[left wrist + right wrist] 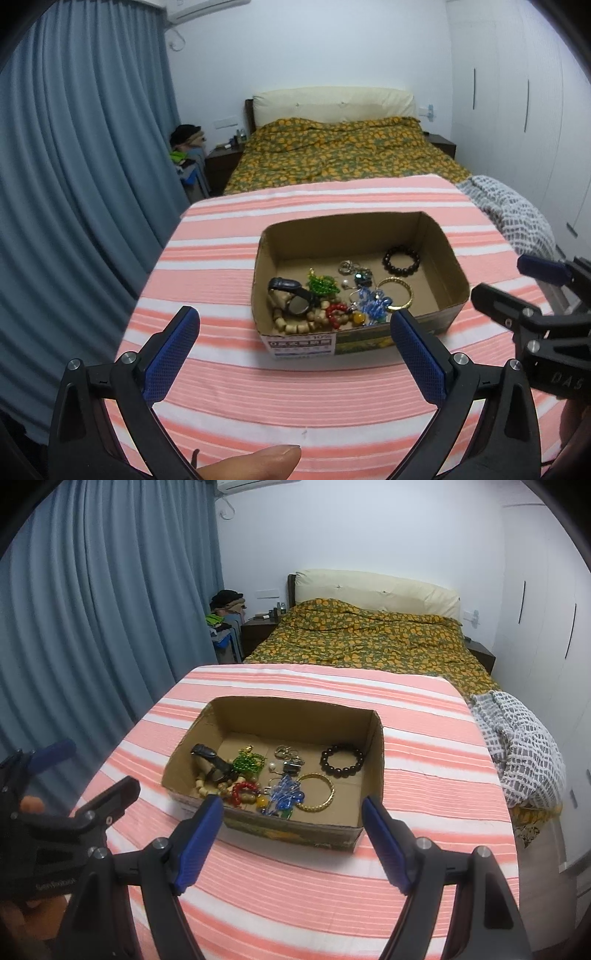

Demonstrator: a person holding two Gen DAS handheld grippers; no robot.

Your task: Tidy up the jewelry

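An open cardboard box sits on a pink-and-white striped cloth. Inside lie a dark bead bracelet, a gold bangle, a black watch, green beads, red beads, wooden beads, blue crystals and silver pieces. My left gripper is open and empty, just in front of the box. My right gripper is open and empty at the box's near edge; it also shows in the left wrist view.
A bed with a yellow-green floral cover lies beyond the table. A grey-white blanket hangs at the right. Blue curtains fill the left. Nightstands flank the bed.
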